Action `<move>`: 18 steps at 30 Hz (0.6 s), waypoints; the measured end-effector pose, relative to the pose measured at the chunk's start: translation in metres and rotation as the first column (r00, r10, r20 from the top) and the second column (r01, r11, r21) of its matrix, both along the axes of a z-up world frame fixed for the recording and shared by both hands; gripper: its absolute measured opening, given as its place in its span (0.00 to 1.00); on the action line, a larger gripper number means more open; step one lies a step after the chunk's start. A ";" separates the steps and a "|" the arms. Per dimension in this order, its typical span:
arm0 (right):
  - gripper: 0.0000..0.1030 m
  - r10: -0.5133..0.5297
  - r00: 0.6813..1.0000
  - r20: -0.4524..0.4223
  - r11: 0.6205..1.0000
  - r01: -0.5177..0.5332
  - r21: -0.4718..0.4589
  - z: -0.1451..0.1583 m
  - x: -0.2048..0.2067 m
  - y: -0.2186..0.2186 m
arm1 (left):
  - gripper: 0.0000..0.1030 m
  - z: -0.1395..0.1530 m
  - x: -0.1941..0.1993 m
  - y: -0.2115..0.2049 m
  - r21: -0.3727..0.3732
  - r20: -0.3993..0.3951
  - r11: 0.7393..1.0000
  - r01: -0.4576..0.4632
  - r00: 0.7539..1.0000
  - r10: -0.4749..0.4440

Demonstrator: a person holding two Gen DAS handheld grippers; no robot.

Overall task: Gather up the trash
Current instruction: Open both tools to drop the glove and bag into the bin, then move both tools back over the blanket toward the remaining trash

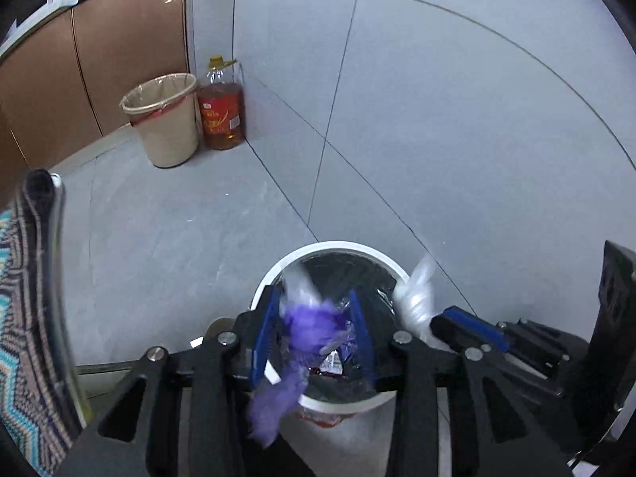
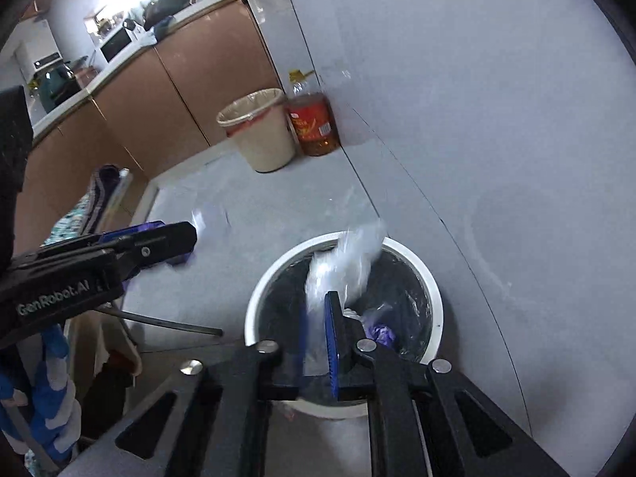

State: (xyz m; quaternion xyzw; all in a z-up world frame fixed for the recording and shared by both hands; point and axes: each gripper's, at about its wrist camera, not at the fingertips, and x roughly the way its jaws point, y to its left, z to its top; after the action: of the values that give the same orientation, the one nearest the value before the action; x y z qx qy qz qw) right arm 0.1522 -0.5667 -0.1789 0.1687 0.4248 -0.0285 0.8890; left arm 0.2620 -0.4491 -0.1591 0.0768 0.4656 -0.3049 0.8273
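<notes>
Purple wrapper (image 1: pixel 306 330) between parted left jaws, clear plastic (image 2: pixel 346 266) between right jaws

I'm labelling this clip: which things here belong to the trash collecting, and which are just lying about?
Job:
white bin, black-lined
purple wrapper between left hand-held gripper pads
clear plastic in right hand-held gripper

Lying about:
beige bin
oil bottle
cabinets
patterned cloth

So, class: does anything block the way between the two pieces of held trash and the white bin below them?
Nothing visible does: the purple wrapper and clear plastic hang right over the white bin's open mouth.
</notes>
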 end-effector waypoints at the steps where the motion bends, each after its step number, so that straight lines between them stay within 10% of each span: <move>1: 0.19 -0.006 1.000 -0.005 1.000 0.006 -0.002 -0.003 0.002 -0.002 | 0.41 -0.002 0.002 0.000 -0.006 -0.006 1.000 -0.002 1.000 0.002; 18: 0.35 -0.027 0.998 0.051 0.998 0.029 -0.046 0.037 -0.041 0.021 | 0.46 0.050 -0.032 0.035 -0.071 0.026 0.997 -0.036 0.999 0.038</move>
State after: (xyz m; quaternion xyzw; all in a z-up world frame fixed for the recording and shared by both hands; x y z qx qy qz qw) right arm 0.1109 -0.5455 -0.1418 0.1544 0.3988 -0.0467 0.9027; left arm 0.2304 -0.4136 -0.1092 0.0430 0.4443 -0.3046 0.8414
